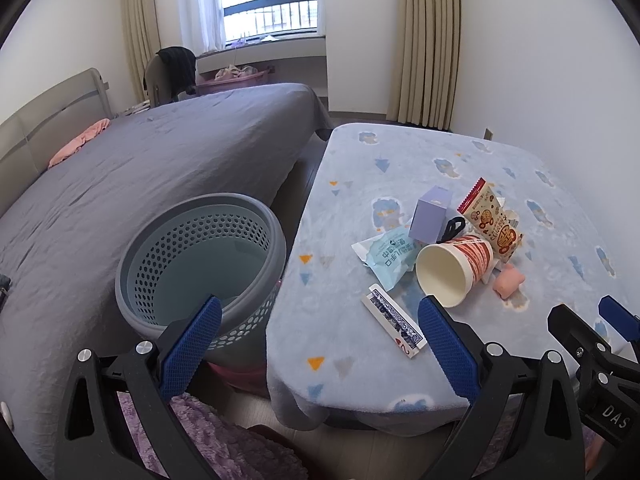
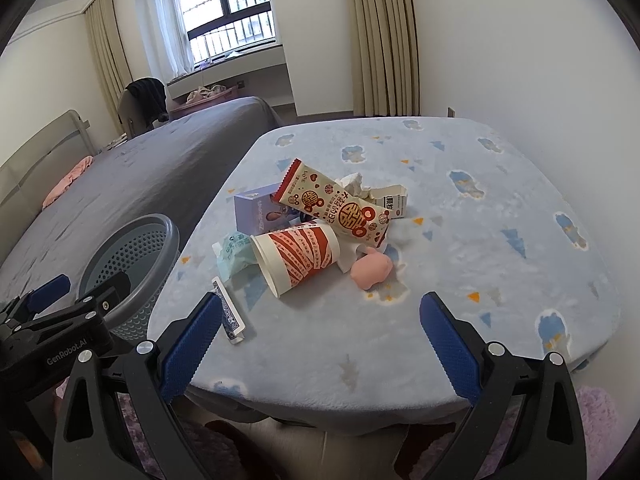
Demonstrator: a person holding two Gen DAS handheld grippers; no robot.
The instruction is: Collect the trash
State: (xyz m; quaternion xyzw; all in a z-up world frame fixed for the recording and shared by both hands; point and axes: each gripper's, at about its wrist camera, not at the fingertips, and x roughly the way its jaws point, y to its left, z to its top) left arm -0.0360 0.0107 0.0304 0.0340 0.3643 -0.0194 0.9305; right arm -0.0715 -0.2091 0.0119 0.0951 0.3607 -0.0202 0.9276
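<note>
A pile of trash lies on the blue blanket-covered table point(image 2: 440, 208): a tipped red-and-white paper cup point(image 2: 298, 258), a red-and-cream snack wrapper point(image 2: 336, 206), a purple box point(image 2: 256, 212), a teal wipe packet point(image 2: 234, 256), a crumpled tissue point(image 2: 354, 184), a small carton point(image 2: 394, 202), a pink soft toy point(image 2: 370, 268) and a playing-card box point(image 2: 229, 314). The cup point(image 1: 454, 270) and card box point(image 1: 394, 326) also show in the left wrist view. A grey perforated bin point(image 1: 200, 260) stands left of the table. My left gripper point(image 1: 320, 344) and right gripper point(image 2: 320, 342) are open and empty, short of the pile.
A bed with a grey cover point(image 1: 140, 168) runs along the left, close behind the bin. A purple fluffy rug point(image 1: 224, 440) lies on the floor below. Curtains point(image 2: 384, 40) and a white wall stand behind the table. The bin also shows in the right wrist view point(image 2: 132, 264).
</note>
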